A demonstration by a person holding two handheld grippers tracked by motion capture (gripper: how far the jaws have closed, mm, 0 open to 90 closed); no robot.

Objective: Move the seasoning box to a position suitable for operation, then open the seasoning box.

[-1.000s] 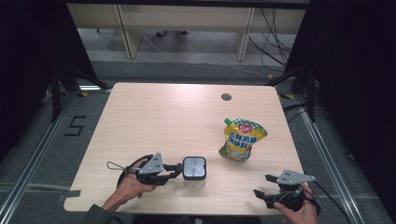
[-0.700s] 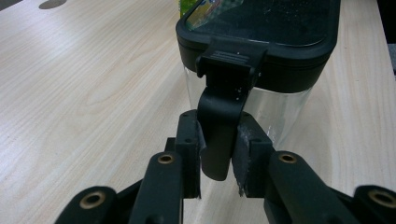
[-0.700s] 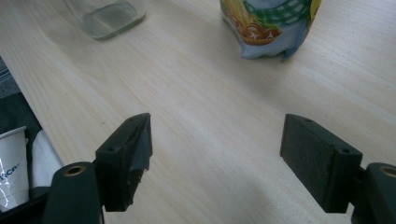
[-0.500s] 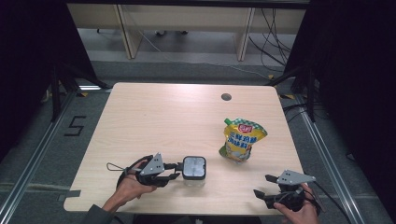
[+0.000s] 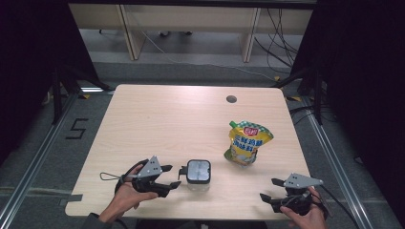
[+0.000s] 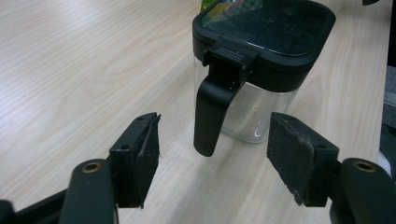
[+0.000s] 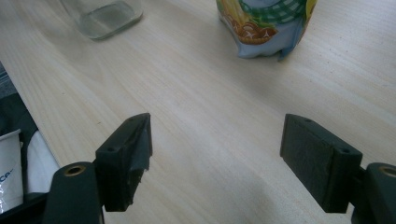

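Left tongs [image 6: 212, 154] just opening, handle [image 6: 212, 109] between, untouched. Right tongs [image 7: 215, 154] apart, empty. Jar [image 6: 261, 60]: rigid, slick, breakable; grip handle.

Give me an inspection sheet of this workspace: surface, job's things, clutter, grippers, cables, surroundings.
Surface: light wooden table, with a dark round hole near its far edge.
Job's things: clear jar with black lid and a black handle, upright near the front edge; yellow pouch standing to its right.
Clutter: nothing seen.
Grippers: left gripper has just been opening, jaws apart either side of the handle, pads not touching it; right gripper open over bare table, nothing between the jaws.
Cables: thin loop trailing from the left gripper; loose cables on the floor beyond the table.
Surroundings: grey floor, a floor marking "5", dark curtains at the sides.
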